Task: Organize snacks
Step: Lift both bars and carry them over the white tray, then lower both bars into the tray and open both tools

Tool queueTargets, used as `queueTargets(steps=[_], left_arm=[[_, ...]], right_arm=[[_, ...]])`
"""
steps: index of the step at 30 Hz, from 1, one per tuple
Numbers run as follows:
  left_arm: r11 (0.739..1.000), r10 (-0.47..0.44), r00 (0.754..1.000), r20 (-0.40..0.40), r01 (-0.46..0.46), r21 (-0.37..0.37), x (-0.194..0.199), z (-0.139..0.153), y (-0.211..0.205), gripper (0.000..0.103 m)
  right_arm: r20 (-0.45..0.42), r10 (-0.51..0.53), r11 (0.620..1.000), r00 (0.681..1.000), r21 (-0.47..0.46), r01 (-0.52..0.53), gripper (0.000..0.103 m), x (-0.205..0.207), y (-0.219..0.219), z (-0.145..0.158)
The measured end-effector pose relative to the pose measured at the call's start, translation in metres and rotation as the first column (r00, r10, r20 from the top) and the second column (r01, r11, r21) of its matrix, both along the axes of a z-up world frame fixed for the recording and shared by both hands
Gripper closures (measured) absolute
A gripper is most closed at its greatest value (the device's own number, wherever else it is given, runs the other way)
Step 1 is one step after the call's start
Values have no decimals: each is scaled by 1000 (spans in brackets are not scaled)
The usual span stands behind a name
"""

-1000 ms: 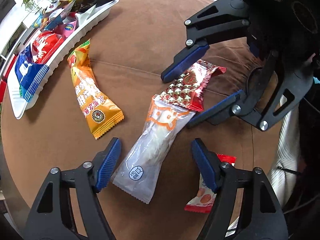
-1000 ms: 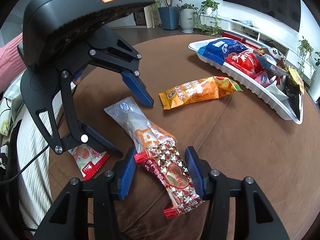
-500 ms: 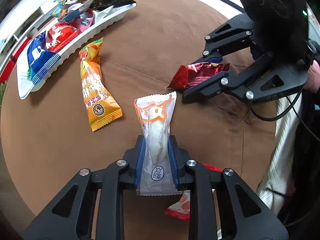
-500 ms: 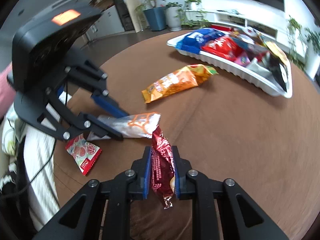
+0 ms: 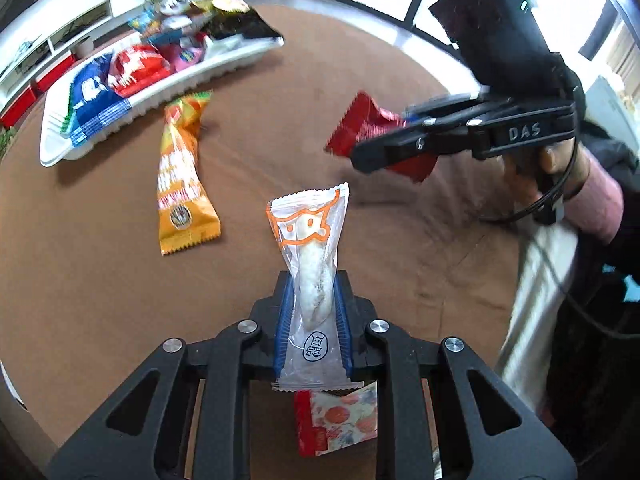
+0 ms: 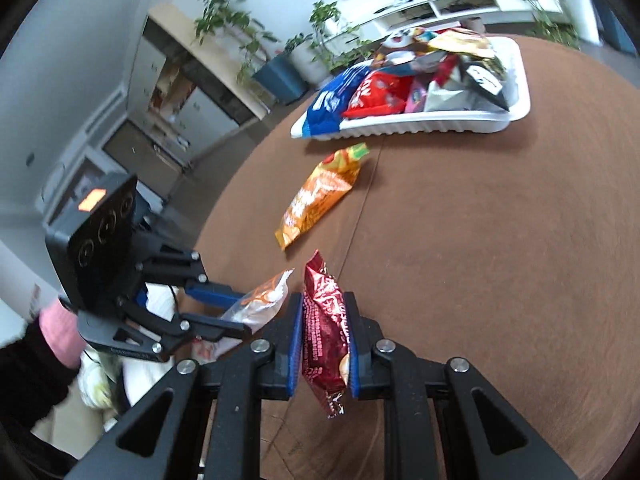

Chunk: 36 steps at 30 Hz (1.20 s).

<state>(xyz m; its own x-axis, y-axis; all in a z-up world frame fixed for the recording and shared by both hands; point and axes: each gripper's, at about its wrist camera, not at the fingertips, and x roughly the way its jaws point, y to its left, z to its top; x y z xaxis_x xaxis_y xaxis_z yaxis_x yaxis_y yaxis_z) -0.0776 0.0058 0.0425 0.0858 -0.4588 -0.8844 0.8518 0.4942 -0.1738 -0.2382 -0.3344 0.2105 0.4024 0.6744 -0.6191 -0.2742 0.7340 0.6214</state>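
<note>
Left wrist view: left gripper (image 5: 313, 322) clamped on 1 clear packet (image 5: 310, 264) with orange print, packet upright between blue pads, clear of the brown table (image 5: 100, 280). Right gripper (image 5: 384, 152) at 2 o'clock, clamped on 1 red foil packet (image 5: 360, 128), also off the table. Loose on the table: 1 orange packet (image 5: 182, 184) at 10 o'clock, 1 red-and-white packet (image 5: 340, 420) at 6 o'clock under the left gripper. 1 white tray (image 5: 160, 98) at 11 o'clock, heaped with snacks, count unclear. Right wrist view: red foil packet (image 6: 324, 332) upright between pads, tray (image 6: 400, 126) at 1 o'clock.
</note>
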Motion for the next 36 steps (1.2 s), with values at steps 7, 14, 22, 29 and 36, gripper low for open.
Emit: queueTargets(steps=[7, 14, 22, 29, 36], left_arm=[[990, 97, 995, -6, -97, -103, 24, 31, 10, 85], [956, 223, 975, -19, -223, -189, 63, 55, 29, 85], [910, 366, 931, -4, -359, -209, 122, 75, 47, 85], [875, 450, 893, -1, -441, -203, 179, 79, 57, 85], [837, 513, 858, -38, -509, -200, 229, 74, 63, 85]], right_arm=[[-3, -63, 992, 998, 111, 63, 83, 8, -16, 8], [9, -110, 982, 994, 158, 107, 83, 36, -26, 24], [36, -143, 974, 989, 183, 134, 83, 91, -12, 48], [38, -151, 974, 988, 174, 142, 83, 154, 12, 63], [-7, -196, 969, 981, 149, 195, 83, 217, 24, 55]])
